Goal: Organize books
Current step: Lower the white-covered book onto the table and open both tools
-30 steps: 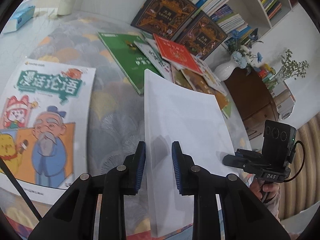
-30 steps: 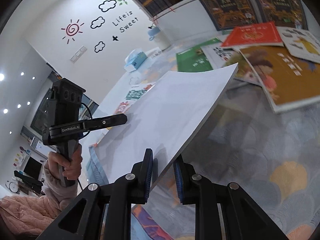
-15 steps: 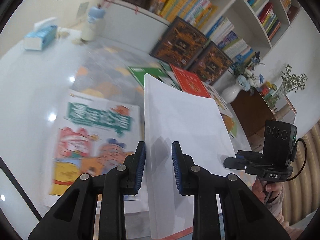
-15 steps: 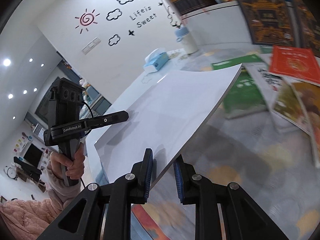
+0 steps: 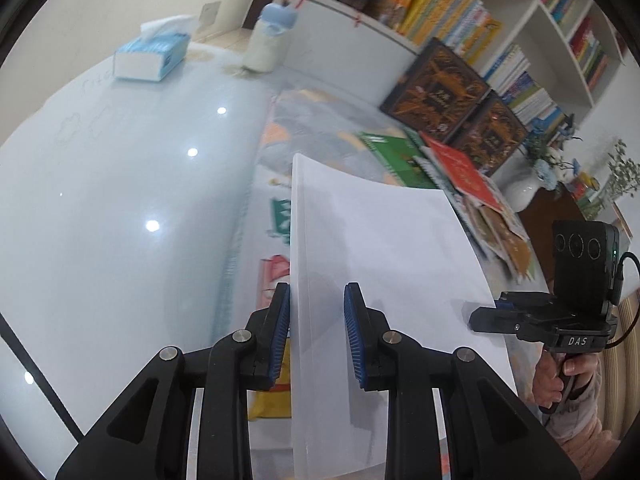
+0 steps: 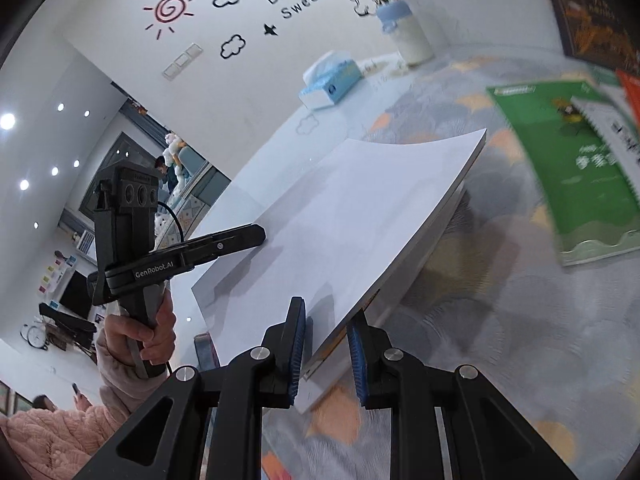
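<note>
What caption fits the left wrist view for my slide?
Both grippers carry a white-backed book over the table.

Tissue box (image 5: 150,58) left of bottle (image 5: 269,40) at table's far edge, books (image 5: 452,160) spread right

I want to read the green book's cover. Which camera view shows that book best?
The right wrist view: the green book lies large and nearly unobstructed on the patterned mat, though motion blur softens its print. In the left wrist view it is small, distant, and partly covered by other books.
</note>
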`<act>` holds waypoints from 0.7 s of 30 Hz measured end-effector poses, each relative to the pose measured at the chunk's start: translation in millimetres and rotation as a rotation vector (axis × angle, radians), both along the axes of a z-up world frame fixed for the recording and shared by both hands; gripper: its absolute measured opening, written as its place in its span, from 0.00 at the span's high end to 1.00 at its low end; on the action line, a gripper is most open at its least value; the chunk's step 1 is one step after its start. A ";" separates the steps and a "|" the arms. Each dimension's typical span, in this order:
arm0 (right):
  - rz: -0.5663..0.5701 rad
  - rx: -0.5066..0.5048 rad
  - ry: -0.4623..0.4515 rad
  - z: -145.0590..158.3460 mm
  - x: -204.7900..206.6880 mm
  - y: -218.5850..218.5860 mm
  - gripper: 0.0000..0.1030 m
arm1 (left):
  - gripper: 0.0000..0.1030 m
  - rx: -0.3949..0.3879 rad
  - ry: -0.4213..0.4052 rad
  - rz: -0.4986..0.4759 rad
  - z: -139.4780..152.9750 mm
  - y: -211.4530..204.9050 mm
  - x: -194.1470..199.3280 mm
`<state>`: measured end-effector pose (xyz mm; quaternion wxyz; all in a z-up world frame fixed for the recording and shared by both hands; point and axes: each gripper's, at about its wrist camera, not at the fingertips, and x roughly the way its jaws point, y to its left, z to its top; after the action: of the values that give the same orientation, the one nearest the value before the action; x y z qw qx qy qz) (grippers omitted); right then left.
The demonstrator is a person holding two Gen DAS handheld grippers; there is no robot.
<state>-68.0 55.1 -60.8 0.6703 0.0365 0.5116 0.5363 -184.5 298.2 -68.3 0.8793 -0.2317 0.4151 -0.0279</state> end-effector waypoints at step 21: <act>-0.035 -0.063 0.060 -33.9 5.8 33.4 0.80 | 0.68 0.076 0.052 0.044 -14.2 10.5 -0.6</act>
<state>-62.2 88.5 -94.6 0.6646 0.0402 0.5476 0.5068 -185.0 308.7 -82.5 0.8768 -0.2081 0.4332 0.0133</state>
